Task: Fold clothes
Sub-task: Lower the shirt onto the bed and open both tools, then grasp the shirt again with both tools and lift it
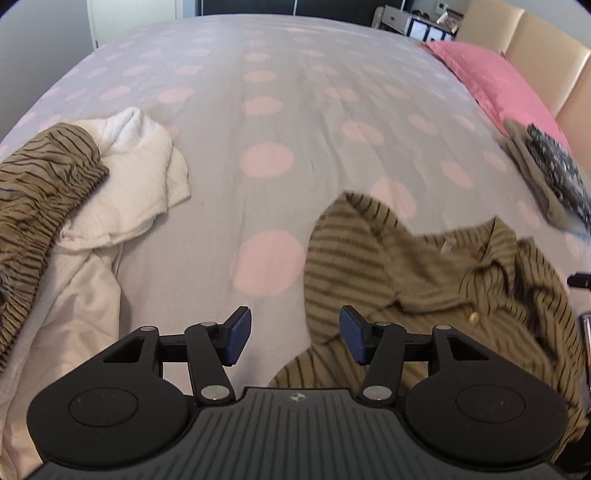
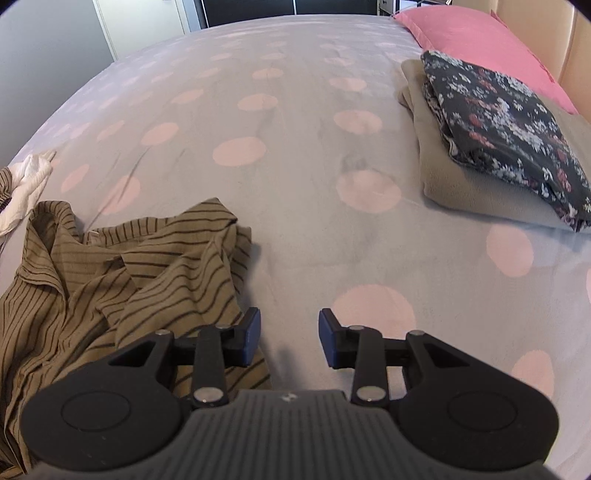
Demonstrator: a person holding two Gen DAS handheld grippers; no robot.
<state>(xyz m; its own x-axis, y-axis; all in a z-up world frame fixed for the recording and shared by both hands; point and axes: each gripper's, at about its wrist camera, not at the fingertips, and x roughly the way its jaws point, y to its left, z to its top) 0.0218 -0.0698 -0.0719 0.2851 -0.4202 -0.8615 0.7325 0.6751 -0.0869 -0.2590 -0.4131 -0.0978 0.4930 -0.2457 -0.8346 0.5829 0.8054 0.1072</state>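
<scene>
The striped olive shirt (image 1: 424,280) lies crumpled on the near part of the bed (image 1: 280,110), its lower hem cut off by the frame edge and by the claw housings, so its full outline cannot be made out. In the left wrist view it is blurred; a small pale button shows near the collar. The left claw (image 1: 295,338) hangs with its blue pads spread wide, empty, one pad over the bedspread and the other over the shirt's left edge. The right claw (image 2: 289,338) is likewise spread and empty, at the shirt's right edge (image 2: 129,280).

At the near left, a heap of a tiger-striped brown garment (image 1: 40,206) and white cloth (image 1: 140,177) runs out of the frame. On the far right a folded grey-beige piece (image 2: 461,177) carries a folded dark floral garment (image 2: 509,129), next to a pink pillow (image 2: 472,40).

The bedspread is pale grey with pink dots. Beyond it stand a beige padded headboard (image 1: 535,48), a white door (image 1: 129,18) and a small cluttered table (image 1: 417,20).
</scene>
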